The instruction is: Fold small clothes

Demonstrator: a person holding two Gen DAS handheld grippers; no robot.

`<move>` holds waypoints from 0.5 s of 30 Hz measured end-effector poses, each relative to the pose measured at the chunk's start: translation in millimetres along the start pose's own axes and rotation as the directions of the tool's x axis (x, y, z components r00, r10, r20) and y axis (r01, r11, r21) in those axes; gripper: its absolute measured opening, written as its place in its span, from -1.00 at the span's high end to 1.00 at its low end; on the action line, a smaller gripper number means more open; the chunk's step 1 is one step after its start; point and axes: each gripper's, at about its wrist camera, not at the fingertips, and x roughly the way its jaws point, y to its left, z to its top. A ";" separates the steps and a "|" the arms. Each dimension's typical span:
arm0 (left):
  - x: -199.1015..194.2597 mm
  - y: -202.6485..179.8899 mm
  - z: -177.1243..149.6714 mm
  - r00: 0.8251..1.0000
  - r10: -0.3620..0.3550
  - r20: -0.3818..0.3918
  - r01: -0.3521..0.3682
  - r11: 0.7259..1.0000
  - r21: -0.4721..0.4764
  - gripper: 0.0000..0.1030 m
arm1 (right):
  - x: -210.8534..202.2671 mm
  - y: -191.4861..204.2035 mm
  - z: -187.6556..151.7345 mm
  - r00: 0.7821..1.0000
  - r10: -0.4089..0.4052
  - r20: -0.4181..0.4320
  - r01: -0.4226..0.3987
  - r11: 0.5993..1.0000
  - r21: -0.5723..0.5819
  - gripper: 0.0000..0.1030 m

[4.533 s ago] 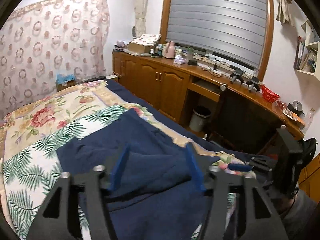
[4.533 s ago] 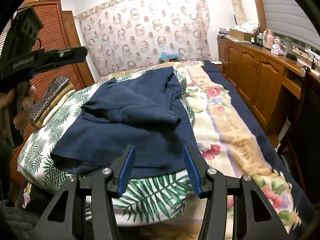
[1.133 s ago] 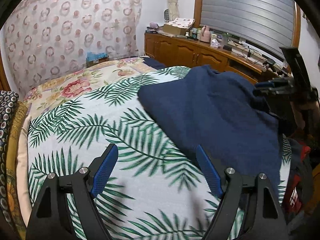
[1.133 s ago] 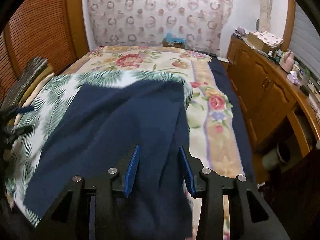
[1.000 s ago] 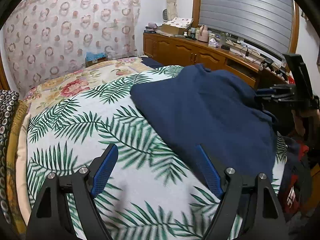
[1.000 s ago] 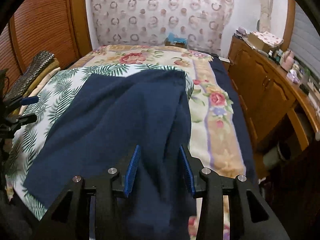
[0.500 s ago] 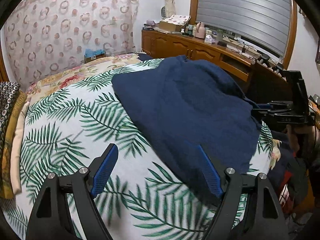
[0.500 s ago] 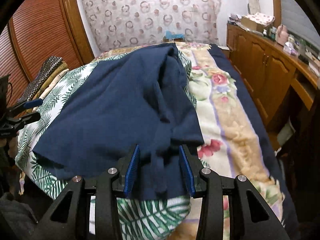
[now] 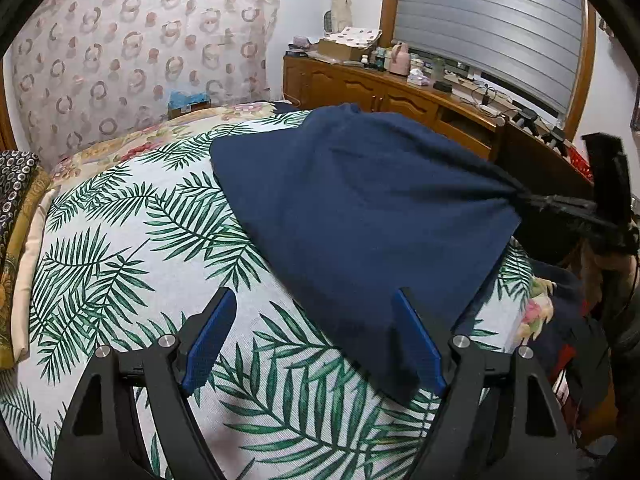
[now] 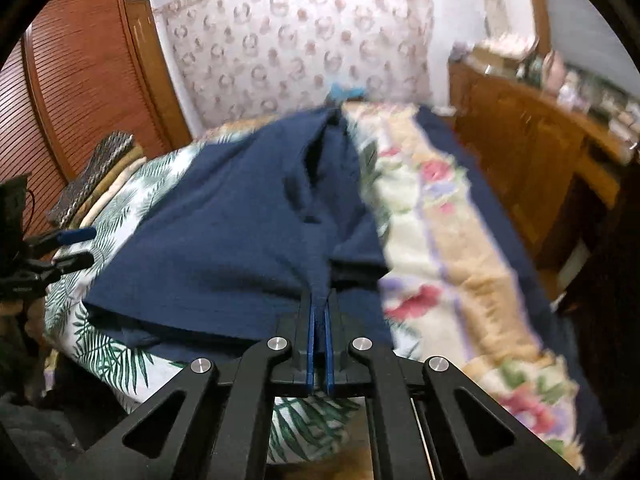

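A dark navy garment (image 9: 360, 208) lies spread across the palm-leaf bedspread (image 9: 120, 248). My left gripper (image 9: 316, 332) is open just above the bed, and its right pad sits at the garment's near corner. My right gripper (image 10: 319, 312) is shut on the garment's near hem (image 10: 240, 240), which bunches into folds at the pads. The right gripper also shows in the left wrist view (image 9: 560, 204), pinching the cloth's right corner. The left gripper shows open at the left edge of the right wrist view (image 10: 72, 248).
Folded patterned bedding (image 10: 96, 168) is stacked along the bed's left side by the wooden wardrobe (image 10: 80, 92). A floral blanket (image 10: 448, 232) covers the bed's right part. A wooden counter with clutter (image 9: 400, 84) runs along the right wall.
My right gripper has closed on the garment's hem; half a second ago it was open around it. The garment has been drawn toward the bed's foot. The left gripper has stayed open.
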 end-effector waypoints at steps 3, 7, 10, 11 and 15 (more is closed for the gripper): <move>-0.1 -2.2 -3.9 1.000 -0.012 -0.004 0.012 1.000 -0.001 -0.57 | -20.2 -3.1 -5.2 0.999 -0.021 0.029 0.021 1.000 -0.001 0.94; 7.7 -7.0 -10.2 0.999 -0.029 -0.026 0.028 1.000 -0.009 -0.57 | -9.9 -5.1 -20.6 0.999 -0.034 -0.022 0.034 0.999 -0.003 0.94; 11.0 -10.4 -15.0 0.998 -0.042 -0.037 0.042 0.999 -0.010 -0.57 | 1.0 -4.8 -24.1 0.998 -0.041 -0.048 0.042 0.999 0.009 0.94; 11.3 -11.9 -15.7 0.998 -0.050 -0.038 0.049 0.999 -0.013 -0.54 | 6.2 -4.1 -18.0 0.998 -0.043 -0.048 0.043 0.999 0.013 0.94; 12.4 -16.7 -19.0 0.995 -0.089 -0.050 0.088 0.996 -0.024 -0.29 | 12.9 -3.0 -9.9 0.998 -0.040 -0.043 0.041 0.999 0.025 0.94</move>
